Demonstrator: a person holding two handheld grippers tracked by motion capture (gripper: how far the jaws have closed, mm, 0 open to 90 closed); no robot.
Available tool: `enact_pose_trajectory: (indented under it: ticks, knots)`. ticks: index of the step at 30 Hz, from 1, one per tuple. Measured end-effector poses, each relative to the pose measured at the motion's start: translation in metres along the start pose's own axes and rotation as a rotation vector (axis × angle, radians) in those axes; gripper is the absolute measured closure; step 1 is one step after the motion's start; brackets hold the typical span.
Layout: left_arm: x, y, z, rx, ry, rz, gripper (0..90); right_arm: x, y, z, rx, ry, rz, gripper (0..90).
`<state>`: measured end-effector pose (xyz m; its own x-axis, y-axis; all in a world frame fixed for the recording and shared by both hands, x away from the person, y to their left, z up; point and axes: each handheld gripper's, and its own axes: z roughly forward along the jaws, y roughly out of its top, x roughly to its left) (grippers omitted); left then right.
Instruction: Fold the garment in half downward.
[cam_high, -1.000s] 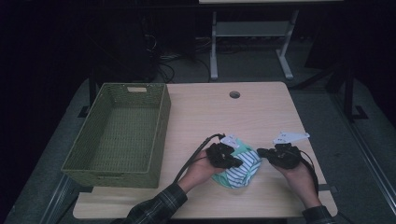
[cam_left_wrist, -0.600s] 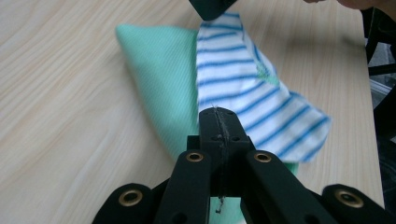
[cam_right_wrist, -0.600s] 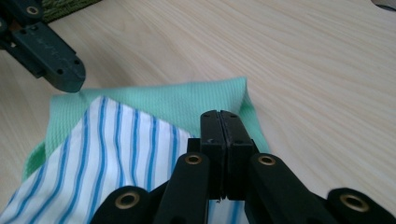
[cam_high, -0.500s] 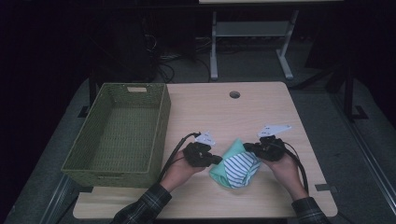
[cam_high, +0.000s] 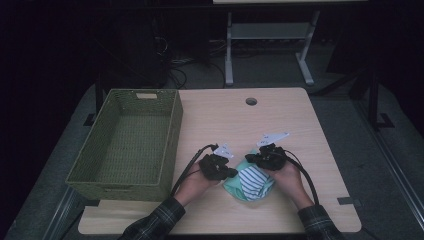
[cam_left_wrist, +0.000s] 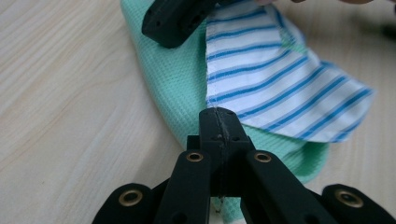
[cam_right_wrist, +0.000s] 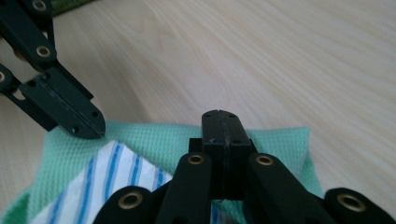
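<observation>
A mint-green waffle cloth (cam_high: 233, 184) with a blue-and-white striped layer (cam_high: 252, 181) lies bunched on the table near the front edge. In the left gripper view, my left gripper (cam_left_wrist: 219, 113) is shut, its tip right at the seam of the striped layer (cam_left_wrist: 280, 88), which it seems to pinch. My left gripper (cam_high: 228, 171) meets the cloth's left side. My right gripper (cam_high: 256, 160) is at the cloth's far edge. In the right gripper view, my right gripper (cam_right_wrist: 219, 116) is shut over the flat green edge (cam_right_wrist: 280, 140), with no cloth showing between its jaws.
A green woven basket (cam_high: 170, 125) stands empty on the table's left side. The wooden table (cam_high: 235, 125) has a round cable hole (cam_high: 251, 101) at the back. Bare tabletop lies behind and to the right of the cloth. A desk frame stands on the floor beyond.
My right gripper has moved left, onto the cloth's far edge. My left gripper drew back left off the cloth's middle and now sits at its left side. The cloth looks more bunched.
</observation>
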<state>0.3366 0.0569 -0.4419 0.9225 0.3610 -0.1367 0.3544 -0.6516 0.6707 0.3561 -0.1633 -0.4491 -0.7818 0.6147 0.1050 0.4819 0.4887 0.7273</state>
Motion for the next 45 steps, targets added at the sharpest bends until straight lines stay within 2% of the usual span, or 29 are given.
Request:
enact_pose_trajectory:
  ticks: [6,11,14,17,20,22,23,25,26,28,32,34,41,45]
  knots:
    - [0.001,-0.003,0.007,0.043,0.035,0.022,89.5,-0.003,-0.005,0.010,0.061,-0.014,-0.012,90.0]
    - [0.003,-0.004,0.010,0.052,0.034,0.019,89.5,-0.004,-0.008,0.014,0.083,-0.012,-0.008,90.0]
    - [0.003,-0.003,0.007,0.046,0.025,0.015,89.5,-0.004,-0.007,0.013,0.078,-0.010,-0.009,89.9]
    - [0.003,-0.002,0.002,0.025,0.001,-0.008,89.5,-0.008,-0.004,0.002,0.033,-0.023,-0.002,89.9]
    - [-0.004,-0.001,-0.007,0.001,-0.027,-0.020,89.4,-0.014,-0.002,-0.004,0.012,-0.039,0.002,89.9]
    - [-0.009,0.000,-0.010,-0.011,-0.038,-0.013,89.4,-0.017,-0.001,-0.003,-0.004,-0.038,0.016,89.9]
    - [-0.012,0.000,-0.010,-0.015,-0.045,-0.020,89.4,-0.019,-0.001,-0.001,0.000,-0.038,0.016,89.9]
    - [-0.016,-0.001,-0.007,0.009,-0.045,-0.002,89.4,-0.020,-0.002,0.004,0.018,-0.039,0.013,89.9]
    - [-0.017,-0.002,-0.003,0.040,-0.037,0.009,89.4,-0.021,-0.003,0.006,0.028,-0.040,0.010,89.9]
    - [-0.016,-0.005,0.004,0.073,-0.027,0.009,89.4,-0.022,-0.005,0.009,0.053,-0.046,0.005,89.9]
    - [-0.010,-0.007,0.010,0.103,-0.002,0.016,89.4,-0.023,-0.008,0.008,0.067,-0.054,0.004,89.9]
    - [-0.008,-0.007,0.010,0.095,0.010,0.005,89.4,-0.024,-0.010,0.005,0.071,-0.060,0.003,89.9]
    - [0.011,0.000,0.014,0.103,0.079,0.007,89.4,-0.028,-0.019,-0.008,0.090,-0.071,0.030,89.9]
    - [0.020,0.005,0.017,0.085,0.107,-0.015,89.4,-0.029,-0.026,-0.015,0.087,-0.075,0.041,89.9]
